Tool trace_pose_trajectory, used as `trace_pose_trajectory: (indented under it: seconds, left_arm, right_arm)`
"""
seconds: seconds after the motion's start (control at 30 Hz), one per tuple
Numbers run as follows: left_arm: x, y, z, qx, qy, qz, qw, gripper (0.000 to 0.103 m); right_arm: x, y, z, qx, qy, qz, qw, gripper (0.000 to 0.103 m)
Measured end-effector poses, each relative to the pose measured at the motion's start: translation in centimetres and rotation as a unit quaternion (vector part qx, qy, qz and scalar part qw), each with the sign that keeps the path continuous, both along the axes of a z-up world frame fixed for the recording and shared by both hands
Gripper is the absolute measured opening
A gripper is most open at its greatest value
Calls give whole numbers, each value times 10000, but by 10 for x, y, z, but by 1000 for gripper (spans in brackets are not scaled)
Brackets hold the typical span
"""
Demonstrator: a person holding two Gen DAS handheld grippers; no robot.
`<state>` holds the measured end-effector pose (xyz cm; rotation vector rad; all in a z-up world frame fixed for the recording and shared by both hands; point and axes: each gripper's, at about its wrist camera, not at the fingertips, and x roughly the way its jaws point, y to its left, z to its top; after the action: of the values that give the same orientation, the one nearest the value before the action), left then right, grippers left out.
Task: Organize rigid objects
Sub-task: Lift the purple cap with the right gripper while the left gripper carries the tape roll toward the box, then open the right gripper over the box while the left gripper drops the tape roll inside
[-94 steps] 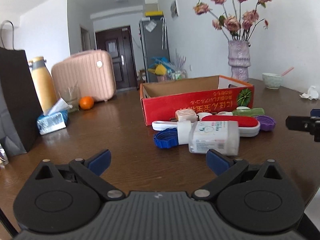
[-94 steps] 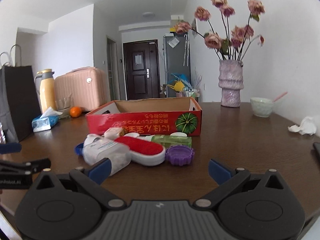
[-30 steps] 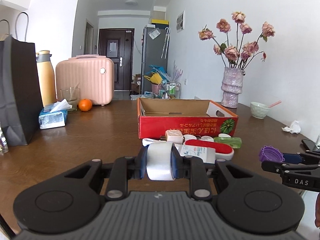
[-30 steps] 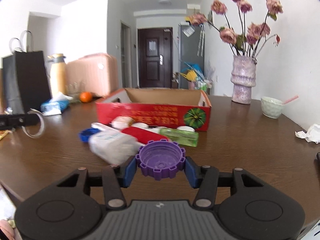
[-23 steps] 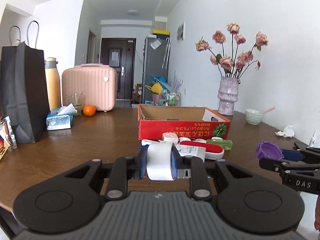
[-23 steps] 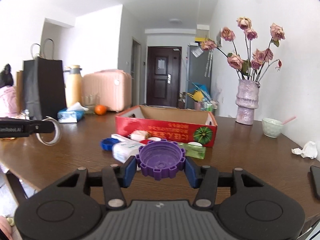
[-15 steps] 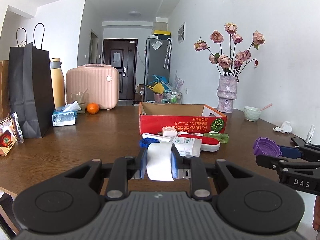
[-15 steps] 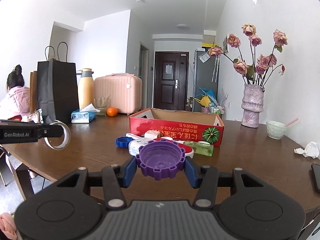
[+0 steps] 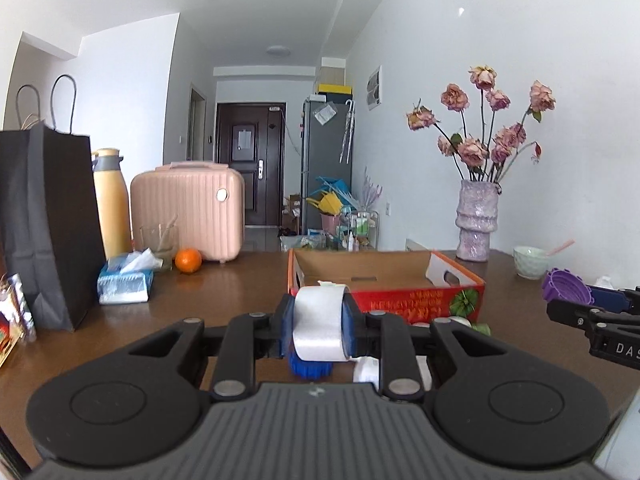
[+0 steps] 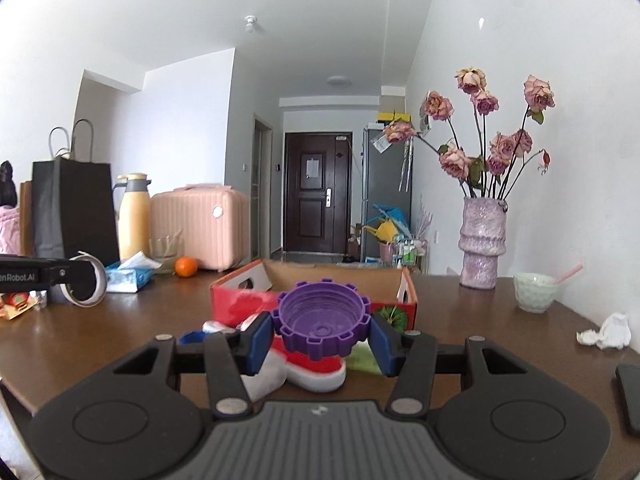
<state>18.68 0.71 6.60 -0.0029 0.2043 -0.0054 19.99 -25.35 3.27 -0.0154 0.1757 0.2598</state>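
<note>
On the brown desk (image 9: pixel 224 292) the open red box (image 9: pixel 400 300) waits at the far side, likely for both loads: the left hand-held gripper (image 9: pixel 319 330) clamps a white tape roll (image 9: pixel 319 326), the right hand-held gripper (image 10: pixel 322 330) pinches a purple cap (image 10: pixel 322 318) by its rim, both near, above the clutter

A white tape roll (image 9: pixel 319 323) stands on edge, clamped between blue pads; a purple toothed cap (image 10: pixel 322 315) is pinched hollow-side up; the red cardboard box (image 9: pixel 460 280) lies open on the table, a blue cap (image 9: pixel 310 368) and other small items before it.
</note>
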Motion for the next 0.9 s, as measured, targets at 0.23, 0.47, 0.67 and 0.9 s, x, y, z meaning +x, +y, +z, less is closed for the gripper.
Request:
trace_pose_trajectory:
  seconds: [0.23, 0.47, 0.67, 0.9]
  left_arm:
    - [79, -2, 18, 206, -386, -22, 9990, 24]
    - [180, 7, 45, 133, -347, -188, 9991, 24]
    - [280, 10, 51, 204, 175, -11, 9996, 24]
    - [403, 3, 19, 88, 1730, -394, 9841, 24]
  right_arm:
    - [78, -10, 19, 93, -194, 4, 9998, 51]
    - [176, -21, 49, 381, 71, 246, 9989, 51]
    - [269, -16, 65, 200, 157, 459, 9986, 51]
    - [390, -13, 53, 263, 1353, 436, 9895, 51]
